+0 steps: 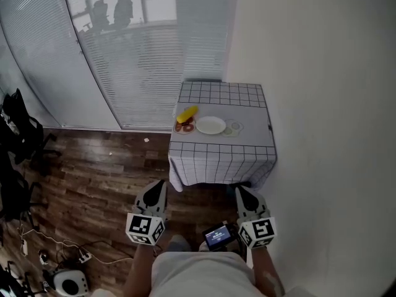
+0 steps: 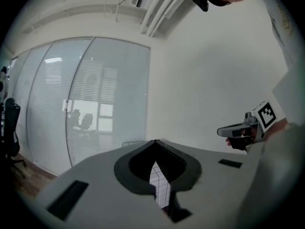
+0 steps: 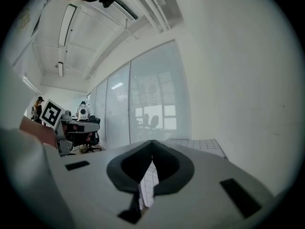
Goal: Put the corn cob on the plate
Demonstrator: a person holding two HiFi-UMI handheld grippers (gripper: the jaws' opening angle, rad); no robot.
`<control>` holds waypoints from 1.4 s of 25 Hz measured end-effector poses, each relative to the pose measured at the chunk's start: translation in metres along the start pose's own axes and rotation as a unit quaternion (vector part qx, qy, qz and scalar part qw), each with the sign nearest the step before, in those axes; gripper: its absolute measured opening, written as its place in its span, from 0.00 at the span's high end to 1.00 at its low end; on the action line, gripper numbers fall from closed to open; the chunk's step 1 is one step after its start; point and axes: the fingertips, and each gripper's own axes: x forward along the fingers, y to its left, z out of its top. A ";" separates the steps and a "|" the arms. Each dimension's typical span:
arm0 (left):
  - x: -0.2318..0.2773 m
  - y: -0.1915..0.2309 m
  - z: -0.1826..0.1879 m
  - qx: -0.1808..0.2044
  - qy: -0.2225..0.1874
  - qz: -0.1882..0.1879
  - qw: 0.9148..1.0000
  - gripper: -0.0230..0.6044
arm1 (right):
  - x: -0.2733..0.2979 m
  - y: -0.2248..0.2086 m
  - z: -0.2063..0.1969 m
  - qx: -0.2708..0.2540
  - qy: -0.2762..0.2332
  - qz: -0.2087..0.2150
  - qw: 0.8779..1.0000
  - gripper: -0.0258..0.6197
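While both grippers are held low in front of the person, well apart from the table, the corn cob point(image 1: 187, 113) lies on the gridded tablecloth point(image 1: 223, 94) near the tabletop's left edge. It sits just beside a small dish of brown food point(image 1: 184, 127) and is not on the white plate point(image 1: 211, 125), which stands a little to its right, near the middle of the cloth. A pale round item point(image 1: 232, 128) lies just right of the plate; it is too small to identify. The table stands against a white wall point(image 1: 322, 104), with a blind-covered glass partition point(image 1: 124, 54) on its left and a wood floor point(image 1: 99, 172) below.

The left gripper point(image 1: 162, 184) is clenched on nothing: in its own view the jaw tips meet, with only checked cloth showing through the gap behind them. The right gripper point(image 1: 240, 190) is likewise closed and empty, aimed toward the table. A small lit screen point(image 1: 218, 236) sits between the two near the person's body.
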 end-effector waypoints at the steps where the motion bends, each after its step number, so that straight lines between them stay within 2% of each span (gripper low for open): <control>1: 0.001 -0.003 -0.002 0.003 0.003 0.001 1.000 0.95 | -0.002 -0.002 -0.001 0.000 0.000 0.001 1.000 0.95; 9: 0.025 -0.021 -0.010 0.004 0.020 -0.012 1.000 0.95 | -0.007 -0.024 -0.001 0.004 0.000 0.008 1.000 0.95; 16: 0.074 -0.013 -0.009 0.012 0.019 -0.026 0.999 0.95 | 0.026 -0.049 -0.007 0.004 0.011 0.003 1.000 0.95; 24: 0.172 0.024 -0.005 0.024 0.024 -0.035 0.999 0.95 | 0.113 -0.097 0.002 -0.001 0.018 -0.001 1.000 0.95; 35: 0.303 0.102 0.008 0.026 0.034 -0.043 0.998 0.95 | 0.245 -0.157 0.020 0.008 0.037 -0.023 0.999 0.95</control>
